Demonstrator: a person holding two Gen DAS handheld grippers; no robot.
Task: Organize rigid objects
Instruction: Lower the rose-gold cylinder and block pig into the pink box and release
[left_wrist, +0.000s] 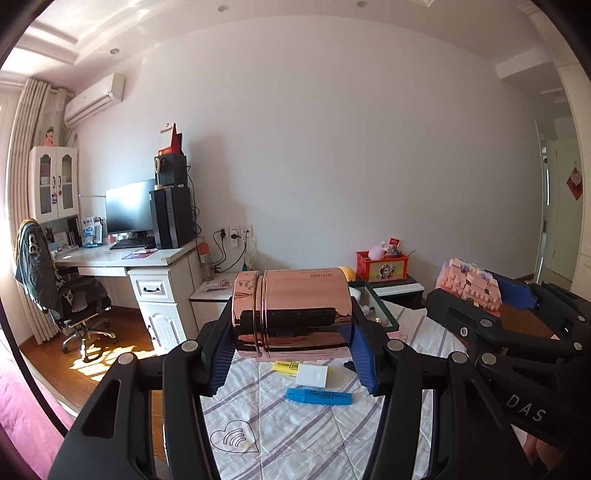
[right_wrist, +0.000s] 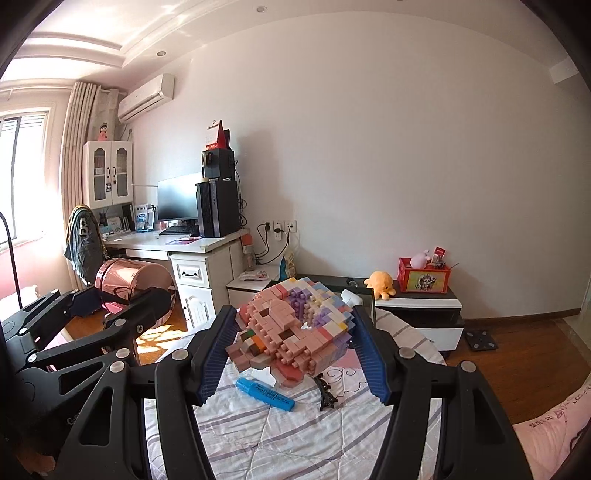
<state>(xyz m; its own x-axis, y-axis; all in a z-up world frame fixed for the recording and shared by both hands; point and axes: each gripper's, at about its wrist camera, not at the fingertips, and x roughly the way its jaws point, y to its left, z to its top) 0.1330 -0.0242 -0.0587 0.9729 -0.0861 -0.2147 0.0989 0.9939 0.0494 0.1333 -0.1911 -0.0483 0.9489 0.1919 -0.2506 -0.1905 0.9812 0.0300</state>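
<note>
My left gripper (left_wrist: 291, 339) is shut on a shiny rose-gold canister (left_wrist: 295, 314), held on its side above the striped bedsheet (left_wrist: 295, 424). The canister also shows at the left of the right wrist view (right_wrist: 129, 280). My right gripper (right_wrist: 295, 339) is shut on a pink and purple brick-built figure (right_wrist: 291, 328), held above the sheet. That figure and the right gripper (left_wrist: 517, 295) appear at the right of the left wrist view. A blue marker (left_wrist: 319, 396) (right_wrist: 264, 393), a yellow highlighter (left_wrist: 286, 366) and a white block (left_wrist: 312, 374) lie on the sheet below.
A black hair clip (right_wrist: 325, 391) lies on the sheet. Beyond the bed stand a dark open box (left_wrist: 376, 306), a low cabinet (right_wrist: 417, 306) with a red box (right_wrist: 424, 275) and an orange plush (right_wrist: 382, 282), a white desk (right_wrist: 192, 251) and a chair (left_wrist: 55, 284).
</note>
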